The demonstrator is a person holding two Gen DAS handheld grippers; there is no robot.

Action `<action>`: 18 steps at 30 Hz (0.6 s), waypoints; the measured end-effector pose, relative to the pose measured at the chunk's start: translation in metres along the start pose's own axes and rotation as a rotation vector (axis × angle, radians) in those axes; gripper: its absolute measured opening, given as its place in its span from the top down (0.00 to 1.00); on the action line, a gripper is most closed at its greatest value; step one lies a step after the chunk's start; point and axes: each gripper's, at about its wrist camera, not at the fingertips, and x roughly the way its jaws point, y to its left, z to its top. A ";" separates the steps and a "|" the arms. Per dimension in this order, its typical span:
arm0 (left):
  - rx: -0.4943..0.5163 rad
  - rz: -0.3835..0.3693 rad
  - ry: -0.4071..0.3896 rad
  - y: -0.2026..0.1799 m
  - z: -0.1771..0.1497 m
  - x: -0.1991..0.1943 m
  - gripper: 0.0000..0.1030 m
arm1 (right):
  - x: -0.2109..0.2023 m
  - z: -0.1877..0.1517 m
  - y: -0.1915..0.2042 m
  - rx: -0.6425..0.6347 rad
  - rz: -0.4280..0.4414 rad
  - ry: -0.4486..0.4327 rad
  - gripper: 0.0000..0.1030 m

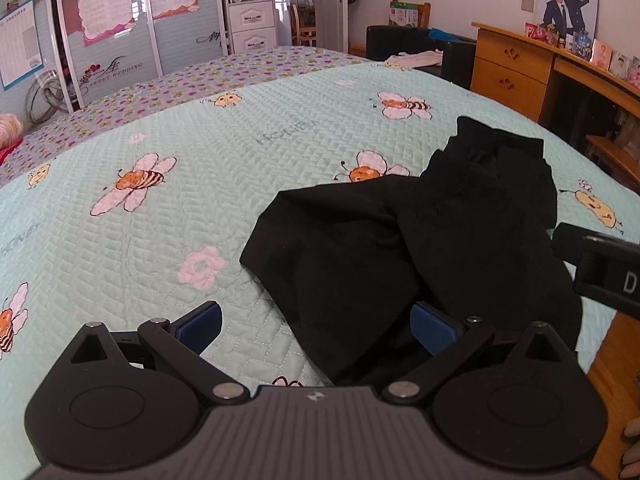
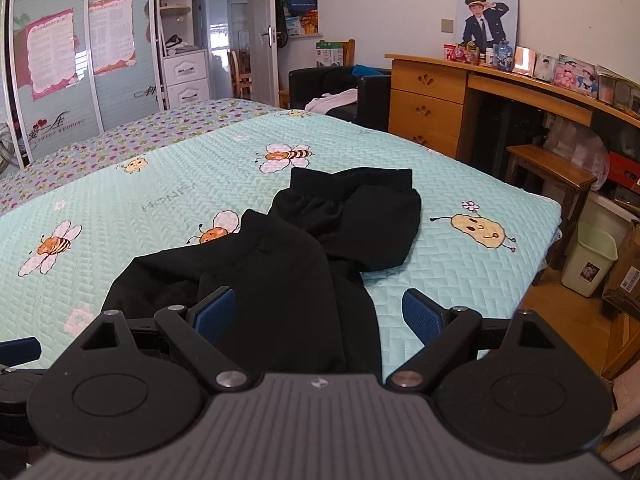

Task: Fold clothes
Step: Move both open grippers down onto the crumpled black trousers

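Black garment (image 1: 420, 240) lies crumpled between both low-held, spread-wide grippers: left gripper (image 1: 318, 326), right gripper (image 2: 318, 314).

We see one black, soft knit garment (image 1: 400, 248) (image 2: 280, 264) lying crumpled on the pale green quilted bed cover with bee prints (image 1: 160, 208) (image 2: 460, 272). Its two ribbed cuffed ends (image 2: 352, 180) point away from us, one piece draped over the other. The nearer part spreads flat and wrinkled toward the bed's near edge, unfolded.
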 end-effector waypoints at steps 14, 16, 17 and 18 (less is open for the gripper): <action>0.024 0.004 0.083 -0.008 0.014 0.079 0.00 | 0.072 0.000 0.007 -0.043 0.002 0.080 0.12; 0.029 0.006 0.103 -0.010 0.012 0.093 0.00 | 0.086 -0.003 0.008 -0.060 -0.001 0.118 0.12; 0.031 0.005 0.114 -0.011 0.010 0.100 0.00 | 0.093 -0.005 0.009 -0.071 -0.005 0.140 0.12; 0.027 0.004 0.121 -0.011 0.007 0.105 0.00 | 0.100 -0.006 0.010 -0.079 -0.004 0.154 0.12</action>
